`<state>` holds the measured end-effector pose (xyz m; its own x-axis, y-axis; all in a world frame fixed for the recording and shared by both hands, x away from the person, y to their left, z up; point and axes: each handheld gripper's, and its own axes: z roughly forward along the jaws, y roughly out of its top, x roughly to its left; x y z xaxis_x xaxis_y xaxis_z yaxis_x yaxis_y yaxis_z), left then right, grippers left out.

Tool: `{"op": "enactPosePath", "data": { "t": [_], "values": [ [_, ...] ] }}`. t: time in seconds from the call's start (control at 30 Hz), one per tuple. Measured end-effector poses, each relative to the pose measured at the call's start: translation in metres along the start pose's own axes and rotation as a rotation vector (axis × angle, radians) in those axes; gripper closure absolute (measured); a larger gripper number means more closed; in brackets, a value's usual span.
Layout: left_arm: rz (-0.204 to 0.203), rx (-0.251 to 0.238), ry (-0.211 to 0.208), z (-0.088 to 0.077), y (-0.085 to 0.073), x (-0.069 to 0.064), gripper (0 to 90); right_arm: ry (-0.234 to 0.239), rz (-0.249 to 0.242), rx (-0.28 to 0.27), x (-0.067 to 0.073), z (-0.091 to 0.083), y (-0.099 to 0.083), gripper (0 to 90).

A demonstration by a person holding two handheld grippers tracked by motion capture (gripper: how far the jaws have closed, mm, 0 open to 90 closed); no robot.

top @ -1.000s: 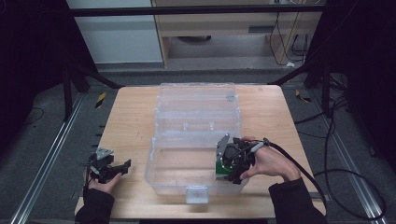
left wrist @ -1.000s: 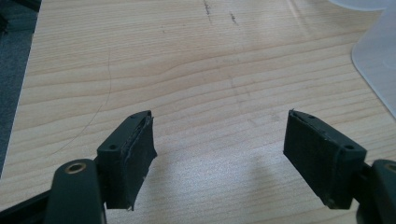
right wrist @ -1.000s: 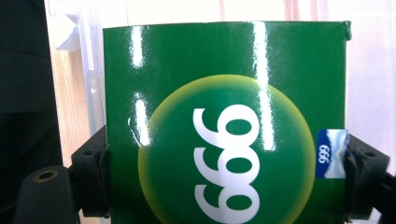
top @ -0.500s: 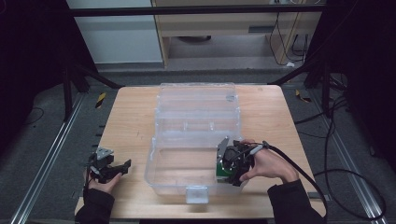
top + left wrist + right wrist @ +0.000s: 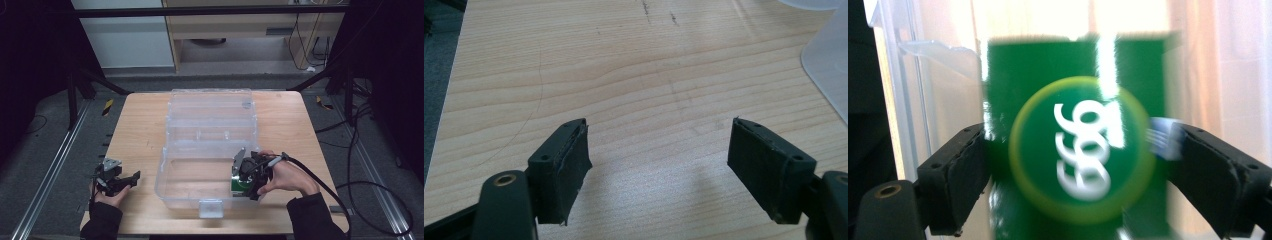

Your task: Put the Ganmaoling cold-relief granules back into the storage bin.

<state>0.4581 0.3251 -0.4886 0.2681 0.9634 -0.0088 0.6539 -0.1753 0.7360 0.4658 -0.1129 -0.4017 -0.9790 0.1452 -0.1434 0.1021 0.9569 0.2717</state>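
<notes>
Green box (image 5: pixel 1073 150) is gripped by right tongs (image 5: pixel 248 176) inside clear bin (image 5: pixel 172 185); left tongs (image 5: pixel 659 170) are held wide above desk (image 5: pixel 624 75) at 8 o'clock.

A clear plastic case (image 5: pixel 210 150) lay open at the middle of the counter (image 5: pixel 140 125), its lid (image 5: pixel 211 107) folded back toward the far edge and its tray toward the person, with a latch tab (image 5: pixel 210 207) at the near wall. The right tool (image 5: pixel 243 176) sat at the tray's right end, near the front corner, with a box (image 5: pixel 1073 150) between its jaws, inside the tray against the right wall. The right hand (image 5: pixel 287 176) was just outside that wall. The left tool (image 5: pixel 117 180) rested over the counter's near-left part, well apart from the case, jaws spread over bare wood (image 5: pixel 624 90); the case's edge (image 5: pixel 826 60) lay to its right.
</notes>
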Motion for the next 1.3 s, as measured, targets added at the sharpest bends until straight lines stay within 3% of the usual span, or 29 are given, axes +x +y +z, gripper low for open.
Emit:
{"op": "enactPosePath", "data": {
  "t": [0.3, 0.57, 0.73, 0.9, 1.1, 1.23, 1.3],
  "values": [
    [0.000, 0.001, -0.001, 0.000, 0.000, 0.000, 23.9, -0.050, 0.037, -0.092, -0.001, -0.028, -0.009, 12.1],
    [-0.001, 0.000, -0.001, -0.001, 0.000, 0.000, 24.4, -0.139, 0.156, -0.223, 0.000, -0.060, -0.029, 9.9],
    [0.000, 0.001, -0.001, -0.001, 0.000, 0.000, 24.6, -0.197, 0.243, -0.297, 0.000, -0.074, -0.051, 8.4],
    [0.001, 0.002, 0.000, -0.001, 0.000, 0.000, 25.0, -0.268, 0.365, -0.379, 0.000, -0.073, -0.078, 5.9],
    [0.000, 0.003, 0.000, -0.001, 0.000, 0.000, 25.2, -0.384, 0.582, -0.470, -0.005, -0.057, -0.114, 4.5],
    [0.000, 0.005, 0.000, -0.001, 0.000, 0.000, 25.6, -0.435, 0.700, -0.530, -0.008, -0.047, -0.133, 4.4],
    [0.000, 0.003, -0.002, -0.001, 0.000, 0.000, 25.8, -0.467, 0.749, -0.523, -0.008, -0.041, -0.141, 4.8]
  ]
}}
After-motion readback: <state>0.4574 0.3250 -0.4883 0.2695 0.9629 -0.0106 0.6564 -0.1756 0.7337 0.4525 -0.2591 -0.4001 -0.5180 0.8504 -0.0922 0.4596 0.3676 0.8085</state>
